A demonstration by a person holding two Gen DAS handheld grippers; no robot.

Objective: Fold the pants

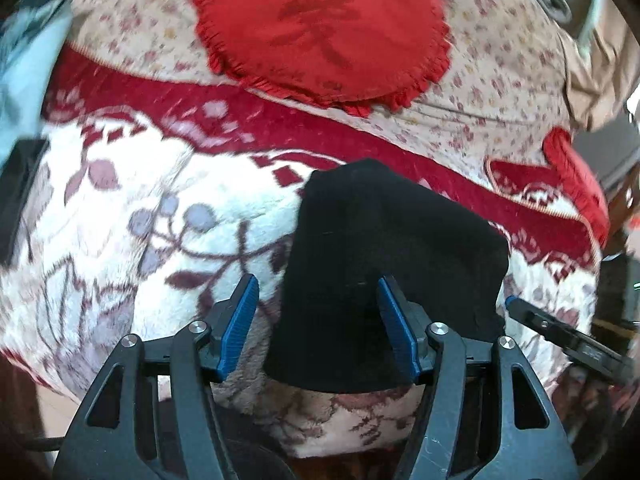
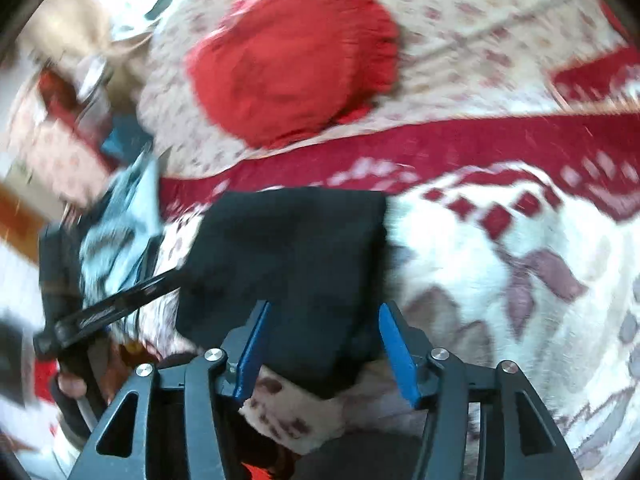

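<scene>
The black pants [image 1: 384,264] lie folded into a compact bundle on a white and red patterned blanket [image 1: 120,216]. My left gripper [image 1: 316,292] is open, its blue pads [image 1: 240,320] spread over the bundle's near edge. The bundle also shows in the right wrist view [image 2: 288,264]. My right gripper [image 2: 324,320] is open, spread over the bundle's near right corner. The left gripper's finger [image 2: 112,308] shows at the left of that view, and the right gripper's finger [image 1: 560,328] at the right of the left wrist view.
A round red cushion [image 1: 320,32] lies on a floral cover [image 1: 500,92] behind the blanket. It also shows in the right wrist view [image 2: 288,60]. A light blue cloth [image 2: 120,224] lies to the left. A dark object [image 1: 20,200] sits at the blanket's left edge.
</scene>
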